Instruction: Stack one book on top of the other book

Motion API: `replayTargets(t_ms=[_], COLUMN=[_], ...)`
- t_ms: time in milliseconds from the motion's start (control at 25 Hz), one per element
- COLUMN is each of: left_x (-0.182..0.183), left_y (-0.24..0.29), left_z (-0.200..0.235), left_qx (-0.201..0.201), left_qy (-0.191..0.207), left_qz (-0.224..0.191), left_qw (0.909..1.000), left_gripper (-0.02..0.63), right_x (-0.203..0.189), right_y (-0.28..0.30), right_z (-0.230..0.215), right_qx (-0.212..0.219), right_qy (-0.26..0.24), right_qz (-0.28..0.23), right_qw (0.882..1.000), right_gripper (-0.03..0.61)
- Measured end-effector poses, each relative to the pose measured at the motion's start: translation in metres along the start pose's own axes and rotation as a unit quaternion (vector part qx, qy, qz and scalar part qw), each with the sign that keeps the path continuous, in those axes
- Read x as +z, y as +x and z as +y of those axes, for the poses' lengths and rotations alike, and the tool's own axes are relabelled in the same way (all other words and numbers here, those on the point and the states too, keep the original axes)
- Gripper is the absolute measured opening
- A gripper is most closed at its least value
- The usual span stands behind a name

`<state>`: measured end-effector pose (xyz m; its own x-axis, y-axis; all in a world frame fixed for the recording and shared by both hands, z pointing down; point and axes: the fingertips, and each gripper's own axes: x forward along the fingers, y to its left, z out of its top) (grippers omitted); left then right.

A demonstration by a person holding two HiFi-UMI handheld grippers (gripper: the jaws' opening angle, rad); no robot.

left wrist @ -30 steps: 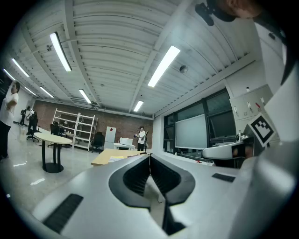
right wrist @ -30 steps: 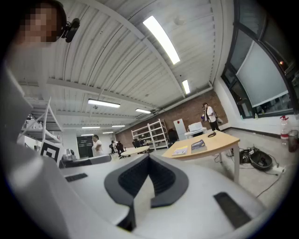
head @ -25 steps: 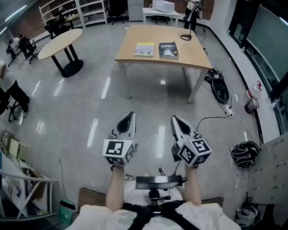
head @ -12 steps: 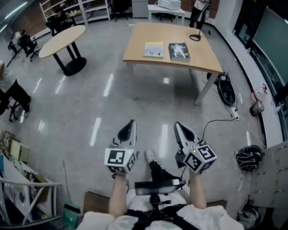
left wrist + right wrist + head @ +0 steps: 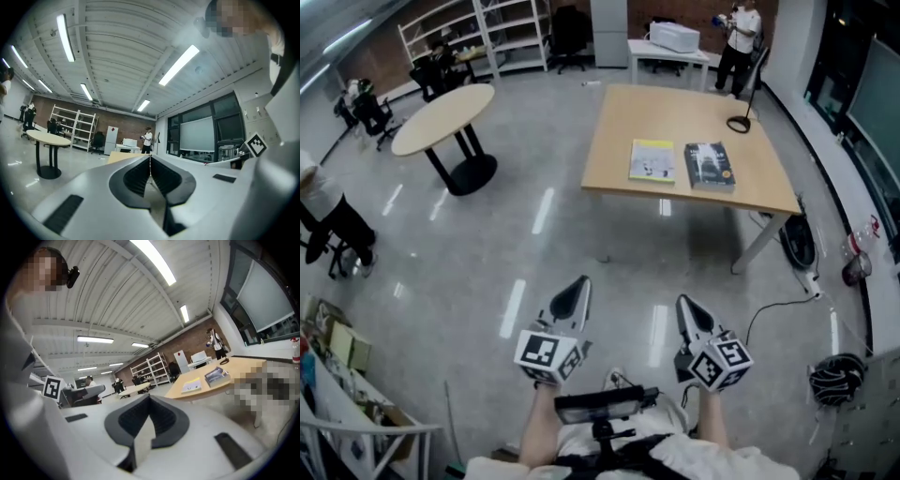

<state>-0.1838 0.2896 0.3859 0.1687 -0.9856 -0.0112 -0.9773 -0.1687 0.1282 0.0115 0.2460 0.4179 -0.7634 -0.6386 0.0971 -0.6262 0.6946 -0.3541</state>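
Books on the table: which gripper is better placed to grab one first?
Right, narrowly. The right gripper lines up with the dark book; the left gripper lines up with the left edge of the table, aside from the yellow book. Both are shut, empty and well short of the table.

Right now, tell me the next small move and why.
Probably step closer to the wooden table: the yellow book and dark book lie side by side on it, far beyond the left gripper and right gripper, both shut and empty.
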Motion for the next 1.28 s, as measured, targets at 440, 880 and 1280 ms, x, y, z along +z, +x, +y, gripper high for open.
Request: replayTargets(t_ms=[440,880,1280], left_x=[-0.009,-0.011,-0.034], left_y=[0.110,0.353,0.492], left_z=[0.112,0.176,0.195], left_qx=[-0.007,-0.096,-0.089], left_qy=[-0.069,-0.030,-0.034], left_qz=[0.004,0.050,0.087], left_qw=[0.9976,0.9936,0.9916], left_gripper=[0.011,0.011,0.011], right_x=[0.057,0.131,0.150], right_y=[0.167,0.328,0.389], right_z=[0.010,-0.119,-0.235], right_qx=[0.042,-0.045,-0.093], right_qy=[-0.037,-0.033,-0.002], right_qz=[-0.034,-0.061,-0.048], right_qw=[0.998,0.997,0.995], right_gripper=[0.003,0.003,0.003])
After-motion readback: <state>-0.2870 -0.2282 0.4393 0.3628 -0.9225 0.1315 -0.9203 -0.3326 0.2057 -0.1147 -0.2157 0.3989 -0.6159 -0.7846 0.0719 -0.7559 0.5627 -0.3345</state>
